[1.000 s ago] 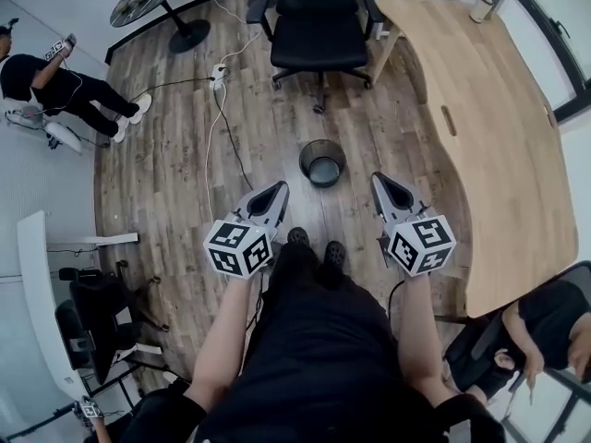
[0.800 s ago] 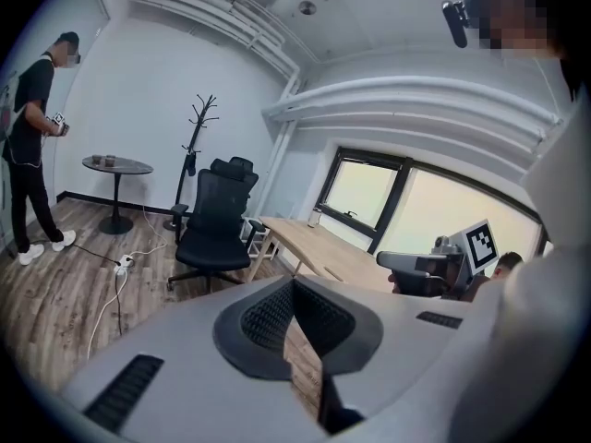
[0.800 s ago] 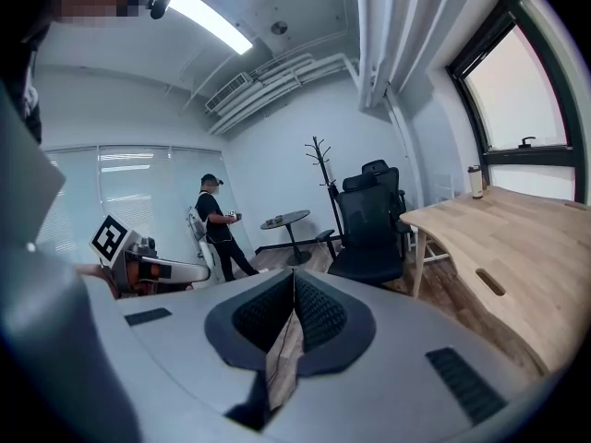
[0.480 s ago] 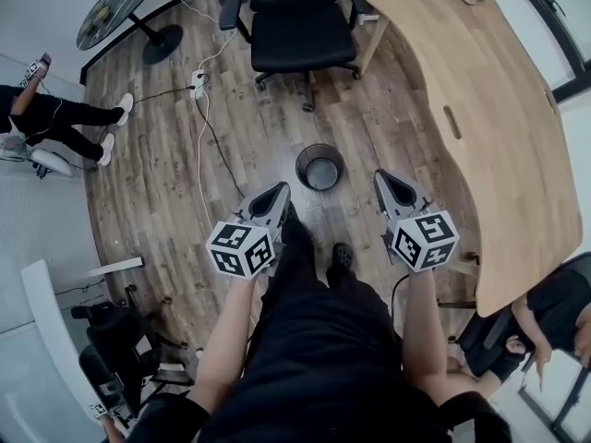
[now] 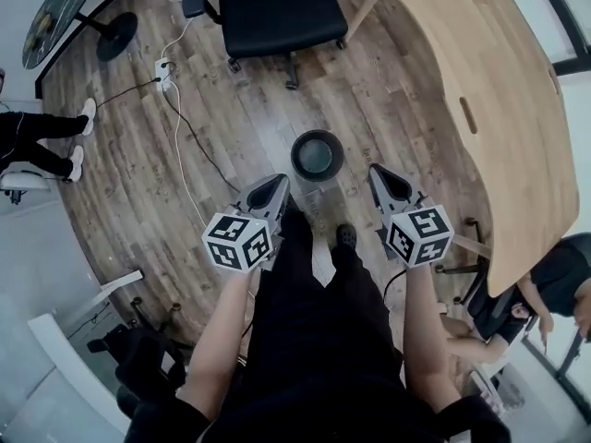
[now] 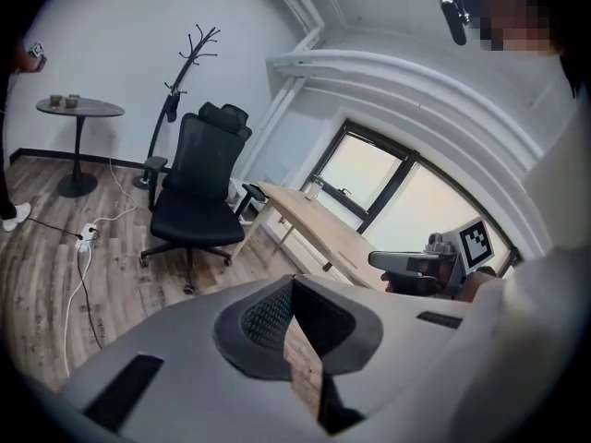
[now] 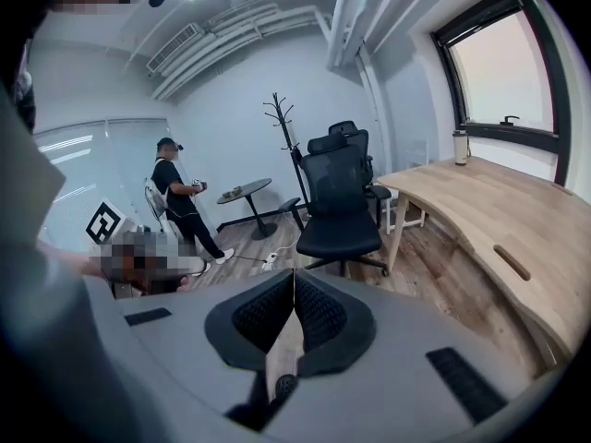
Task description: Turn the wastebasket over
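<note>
Overhead, a curved wooden desk (image 5: 499, 109) fills the right side and a black office chair (image 5: 268, 12) stands at the far end. Nearer, the wastebasket (image 5: 318, 155) (upright, mouth up) sits on the floor, just beyond the left gripper (image 5: 276, 183) and right gripper (image 5: 378, 171) — both have their jaws together, holding nothing.
</note>
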A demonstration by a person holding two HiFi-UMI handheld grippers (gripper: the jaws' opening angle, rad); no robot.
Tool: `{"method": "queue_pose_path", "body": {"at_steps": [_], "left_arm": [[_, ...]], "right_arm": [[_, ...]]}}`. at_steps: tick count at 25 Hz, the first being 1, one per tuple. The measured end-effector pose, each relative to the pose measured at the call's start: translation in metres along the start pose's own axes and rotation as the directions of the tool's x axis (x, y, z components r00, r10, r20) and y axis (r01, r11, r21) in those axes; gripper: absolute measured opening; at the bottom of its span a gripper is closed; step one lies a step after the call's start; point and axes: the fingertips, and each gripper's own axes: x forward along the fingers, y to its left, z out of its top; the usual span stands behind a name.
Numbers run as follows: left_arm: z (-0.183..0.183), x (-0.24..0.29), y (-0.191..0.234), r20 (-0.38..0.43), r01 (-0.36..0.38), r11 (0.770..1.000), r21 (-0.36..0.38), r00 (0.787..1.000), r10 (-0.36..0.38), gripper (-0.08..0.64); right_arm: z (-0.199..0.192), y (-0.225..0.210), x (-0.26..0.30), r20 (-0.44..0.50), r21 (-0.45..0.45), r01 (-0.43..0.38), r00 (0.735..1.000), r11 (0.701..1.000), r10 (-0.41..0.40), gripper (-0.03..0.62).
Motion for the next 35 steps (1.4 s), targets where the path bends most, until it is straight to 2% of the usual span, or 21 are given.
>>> {"method": "queue_pose_path", "body": {"at_steps": [4, 7, 12, 18, 21, 26, 28, 32, 35], "left_arm": [[-0.018, 0.030, 0.013, -0.091, 0.065, 0.998, -0.019, 0.994, -0.067, 0.017], [-0.042, 0.057, 0.018, -0.148, 0.099, 0.995, -0.016, 0.984, -0.100, 0.017], [-0.078, 0.107, 0.035, -0.156, 0.083, 0.995, -0.054, 0.984, -0.091, 0.017], [-0.123, 0.164, 0.068, -0.182, 0.077, 0.996, -0.049, 0.980, -0.085, 0.017], [-0.153, 0.188, 0.093, -0.224, 0.037, 0.998, -0.054, 0.973, -0.049, 0.017], [-0.201, 0.228, 0.144, -0.284, -0.055, 0.997, -0.048, 0.958, 0.039, 0.017], [-0.223, 0.241, 0.165, -0.325, -0.081, 0.995, -0.056, 0.944, 0.058, 0.017], [-0.260, 0.262, 0.205, -0.392, -0.136, 0.991, -0.015, 0.912, 0.119, 0.018], [-0.276, 0.275, 0.230, -0.396, -0.171, 0.983, -0.063, 0.909, 0.133, 0.018]], "right_arm": [[-0.013, -0.002, 0.023, -0.050, -0.008, 0.031, 0.998, 1.000, -0.031, 0.032], [-0.032, -0.007, 0.050, -0.103, -0.067, 0.019, 0.994, 0.998, -0.026, 0.032], [-0.074, -0.036, 0.098, -0.166, -0.118, -0.021, 0.986, 0.993, 0.001, 0.032], [-0.128, -0.070, 0.161, -0.213, -0.174, -0.113, 0.974, 0.978, 0.075, 0.032], [-0.156, -0.081, 0.191, -0.242, -0.175, -0.177, 0.961, 0.968, 0.132, 0.034], [-0.206, -0.110, 0.236, -0.326, -0.170, -0.225, 0.931, 0.959, 0.160, 0.034], [-0.224, -0.122, 0.251, -0.356, -0.169, -0.230, 0.921, 0.958, 0.159, 0.032], [-0.255, -0.148, 0.276, -0.404, -0.179, -0.213, 0.906, 0.960, 0.126, 0.034], [-0.277, -0.166, 0.295, -0.429, -0.194, -0.193, 0.898, 0.962, 0.094, 0.034]]}}
